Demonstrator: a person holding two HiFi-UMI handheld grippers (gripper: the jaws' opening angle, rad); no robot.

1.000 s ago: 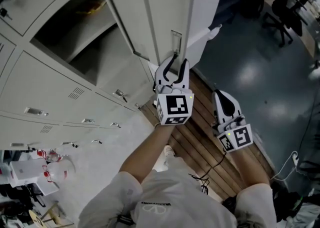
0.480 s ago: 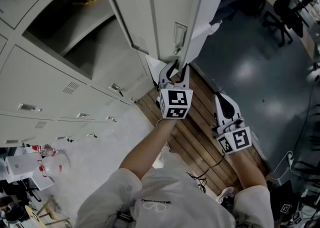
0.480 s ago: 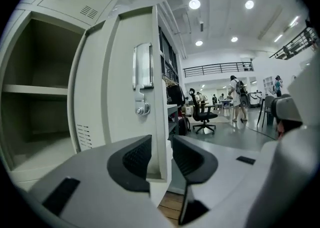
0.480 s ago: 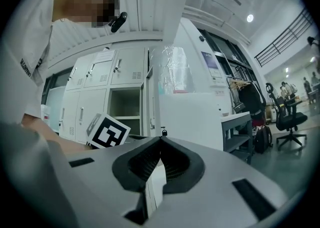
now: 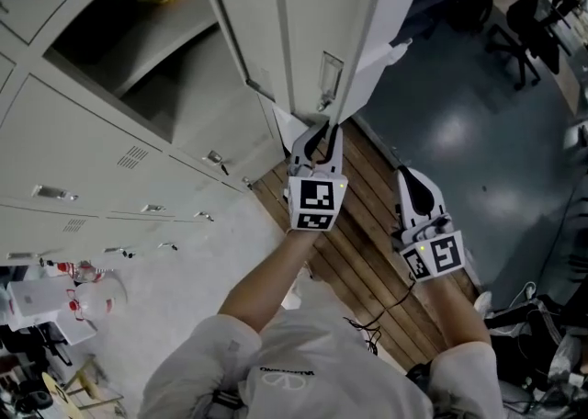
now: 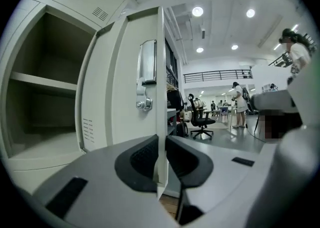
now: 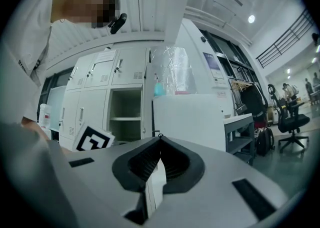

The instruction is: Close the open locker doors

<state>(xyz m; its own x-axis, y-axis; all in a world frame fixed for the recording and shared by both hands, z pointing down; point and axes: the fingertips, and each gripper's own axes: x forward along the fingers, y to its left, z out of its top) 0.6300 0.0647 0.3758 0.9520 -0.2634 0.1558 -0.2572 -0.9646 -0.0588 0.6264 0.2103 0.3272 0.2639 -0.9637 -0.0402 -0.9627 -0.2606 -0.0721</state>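
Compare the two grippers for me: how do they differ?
The left gripper is closing its jaws on the edge of the open locker door; the right gripper is shut and empty. The left gripper is up at the door; the right gripper is held back from it, over the wooden floor. Both look like the same two-jaw tool.

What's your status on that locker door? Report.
Left gripper closing on the locker door, latch-side edge between its jaws. Right gripper shut, empty, off to the side. Door wide open; nothing seen in its swing.

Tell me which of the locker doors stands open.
The door of the shelved compartment, swung out; its edge sits between the left gripper's closing jaws. The other doors lie shut.
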